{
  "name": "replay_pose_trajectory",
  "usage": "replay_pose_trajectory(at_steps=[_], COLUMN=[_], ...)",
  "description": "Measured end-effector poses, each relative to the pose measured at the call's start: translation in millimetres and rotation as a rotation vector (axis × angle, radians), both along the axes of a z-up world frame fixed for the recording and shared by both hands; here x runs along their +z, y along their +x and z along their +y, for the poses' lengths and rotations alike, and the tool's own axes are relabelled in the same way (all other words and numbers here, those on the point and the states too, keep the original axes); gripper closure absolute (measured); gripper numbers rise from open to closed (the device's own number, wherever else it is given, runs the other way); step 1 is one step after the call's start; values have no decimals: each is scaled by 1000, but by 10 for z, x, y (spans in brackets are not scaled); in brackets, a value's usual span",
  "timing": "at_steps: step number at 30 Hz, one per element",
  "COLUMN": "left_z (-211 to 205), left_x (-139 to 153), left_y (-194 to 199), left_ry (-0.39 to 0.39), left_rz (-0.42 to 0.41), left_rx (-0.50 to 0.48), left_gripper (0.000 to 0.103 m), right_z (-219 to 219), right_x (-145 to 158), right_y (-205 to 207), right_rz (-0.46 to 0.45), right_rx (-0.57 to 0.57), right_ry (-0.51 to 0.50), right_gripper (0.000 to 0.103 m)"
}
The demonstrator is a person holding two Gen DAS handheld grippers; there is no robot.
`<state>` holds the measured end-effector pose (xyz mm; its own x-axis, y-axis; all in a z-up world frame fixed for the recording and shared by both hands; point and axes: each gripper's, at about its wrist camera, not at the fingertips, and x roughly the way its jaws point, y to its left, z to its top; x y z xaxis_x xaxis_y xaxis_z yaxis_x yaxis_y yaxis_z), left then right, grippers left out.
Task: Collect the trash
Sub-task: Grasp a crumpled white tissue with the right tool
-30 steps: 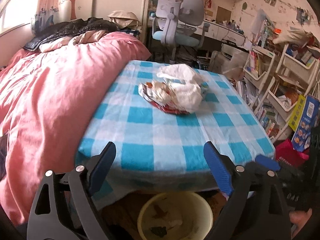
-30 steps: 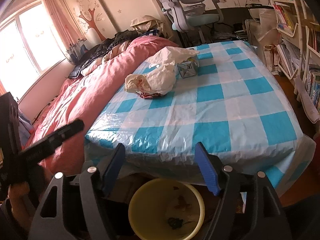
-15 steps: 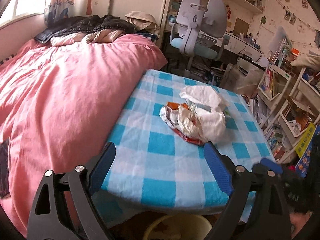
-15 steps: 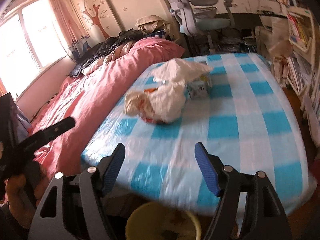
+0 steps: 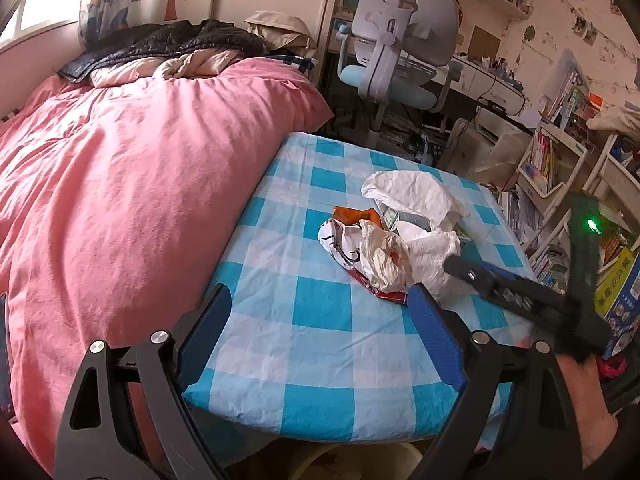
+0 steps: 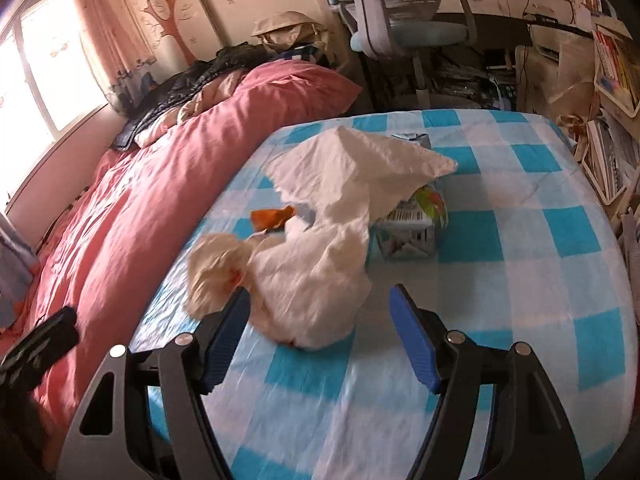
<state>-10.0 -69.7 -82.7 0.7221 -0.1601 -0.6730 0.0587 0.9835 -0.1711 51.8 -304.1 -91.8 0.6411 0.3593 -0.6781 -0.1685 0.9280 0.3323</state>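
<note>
A heap of trash lies on the blue-and-white checked table (image 5: pixel 320 344): crumpled white paper (image 5: pixel 416 196) (image 6: pixel 320 264), a printed wrapper (image 5: pixel 352 248) with an orange scrap (image 6: pixel 272 216), and a small drink carton (image 6: pixel 412 224). My left gripper (image 5: pixel 320 312) is open and empty above the table's near edge, short of the heap. My right gripper (image 6: pixel 320 320) is open and empty, its fingers on either side of the crumpled white paper's near end. The right gripper also shows in the left wrist view (image 5: pixel 520 296), beside the heap.
A pink duvet bed (image 5: pixel 120 184) runs along the table's left side. A swivel chair (image 5: pixel 400 48) and a desk stand behind the table. Bookshelves (image 5: pixel 560 160) line the right. The rim of a yellow bin (image 5: pixel 360 456) shows under the table's near edge.
Both grippers have risen from over the bin and moved forward over the table toward the trash heap. The right gripper now reaches the white paper. Both stay open.
</note>
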Motion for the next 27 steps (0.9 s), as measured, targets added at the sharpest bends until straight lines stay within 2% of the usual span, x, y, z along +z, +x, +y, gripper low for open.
replay_pose_trajectory(at_steps=[1, 2, 3, 5, 6, 12, 16, 22, 27], left_z=[-7, -14, -16, -6, 2, -6, -34, -98, -155], left_x=[-5, -15, -19, -32, -38, -62, -82, -122, -170], left_y=[2, 10, 12, 24, 27, 16, -7, -17, 24], left_ry=[6, 10, 11, 11, 10, 9, 19, 23, 33], left_rz=[1, 3, 5, 10, 12, 21, 26, 31, 46], left_rx=[-1, -1, -1, 2, 4, 3, -4, -21, -24], left_gripper=[17, 17, 17, 17, 17, 17, 17, 17, 17], right_z=[13, 28, 21, -11, -15, -222, -398, -777, -933], right_x=[-16, -50, -66, -40, -15, 277, 339, 396, 332], right_y=[24, 56, 48, -54, -89, -468, -634, -741, -680], right_rz=[14, 47, 60, 59, 54, -1, 14, -27, -19], right_rx=[8, 15, 23, 27, 30, 59, 82, -9, -64], right_ry=[-4, -18, -8, -9, -11, -3, 9, 114, 197], right_gripper=[48, 67, 76, 87, 88, 90, 90, 89, 87])
